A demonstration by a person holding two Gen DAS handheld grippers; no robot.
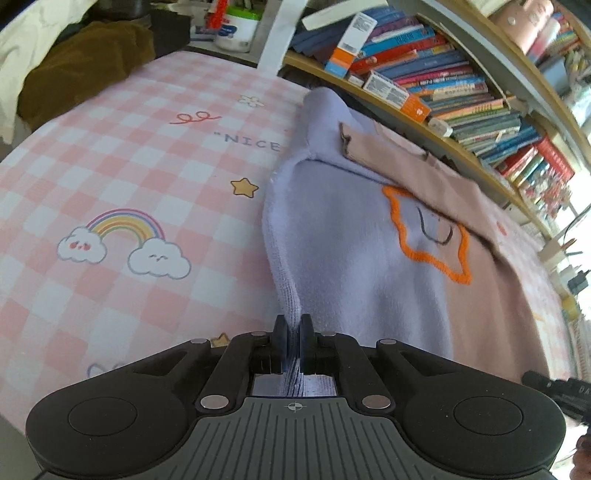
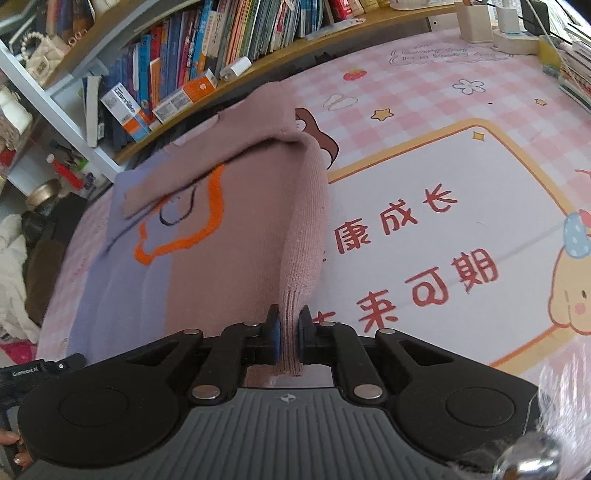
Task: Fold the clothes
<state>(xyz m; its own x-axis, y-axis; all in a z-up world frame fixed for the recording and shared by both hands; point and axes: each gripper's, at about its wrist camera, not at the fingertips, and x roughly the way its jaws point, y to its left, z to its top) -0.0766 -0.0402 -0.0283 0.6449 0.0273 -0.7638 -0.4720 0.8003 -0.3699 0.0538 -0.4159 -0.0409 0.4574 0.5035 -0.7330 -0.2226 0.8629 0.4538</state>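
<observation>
A knit sweater, half lavender [image 1: 354, 236] and half dusty pink [image 2: 229, 243] with an orange star outline [image 1: 436, 240], lies on the pink checked cover [image 1: 122, 166]. One pink sleeve [image 1: 417, 173] is folded across its chest. My left gripper [image 1: 293, 332] is shut on the lavender ribbed hem corner and lifts it off the cover. My right gripper [image 2: 290, 326] is shut on the pink ribbed hem corner [image 2: 299, 273], also raised. The star outline also shows in the right wrist view [image 2: 184, 236].
A bookshelf full of books [image 1: 461, 85] runs along the far edge behind the sweater. A brown garment [image 1: 85, 62] and white cloth lie at the far left. A printed mat with red characters [image 2: 424, 258] covers the surface right of the sweater. White boxes [image 2: 480, 22] stand far right.
</observation>
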